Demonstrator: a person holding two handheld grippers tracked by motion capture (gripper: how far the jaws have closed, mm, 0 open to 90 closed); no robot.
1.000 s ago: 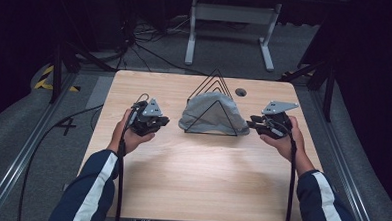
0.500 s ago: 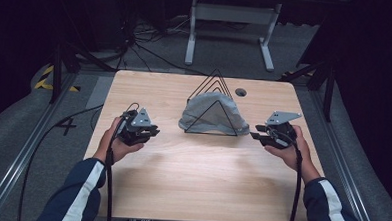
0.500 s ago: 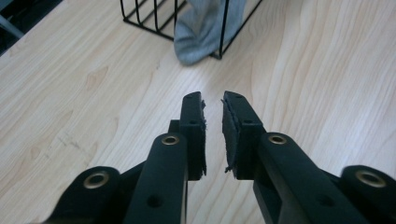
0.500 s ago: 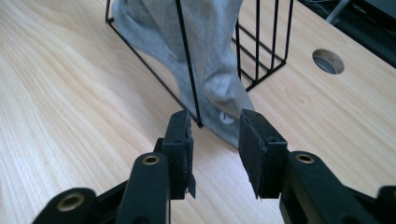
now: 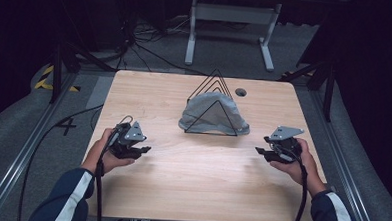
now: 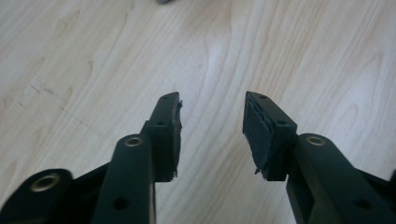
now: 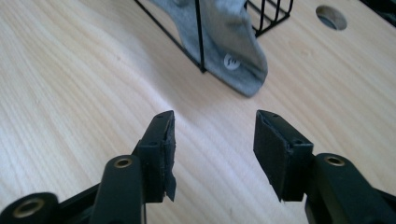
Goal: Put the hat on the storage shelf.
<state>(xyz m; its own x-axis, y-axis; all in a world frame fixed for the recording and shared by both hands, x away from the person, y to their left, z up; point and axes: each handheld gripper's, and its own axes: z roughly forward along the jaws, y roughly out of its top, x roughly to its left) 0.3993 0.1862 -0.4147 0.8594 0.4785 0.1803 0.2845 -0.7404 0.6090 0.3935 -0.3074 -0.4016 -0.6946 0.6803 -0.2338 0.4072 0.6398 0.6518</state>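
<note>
Here, on the pale wooden table [image 5: 196,180], a grey cloth sock [image 5: 211,116] lies draped through a black wire rack of nested triangles [image 5: 213,104], which stands upright toward the far middle of the tabletop; just beyond it to the right sits a small round hole in the tabletop [image 5: 241,92]. The left gripper [image 5: 143,151] is held low over the near left part of the table, well apart from the rack; in the left gripper view its jaws stand spread, released, with bare wood grain between them. The right gripper [image 5: 260,151] is held over the near right part, also apart from the rack, its tips turned toward the table's middle; in the right gripper view its jaws likewise stand parted and grasp nothing, and the sock's toe end [image 7: 236,60], marked with a small white round logo, hangs out past a black wire beyond them; the round hole shows at the upper right there.
</note>
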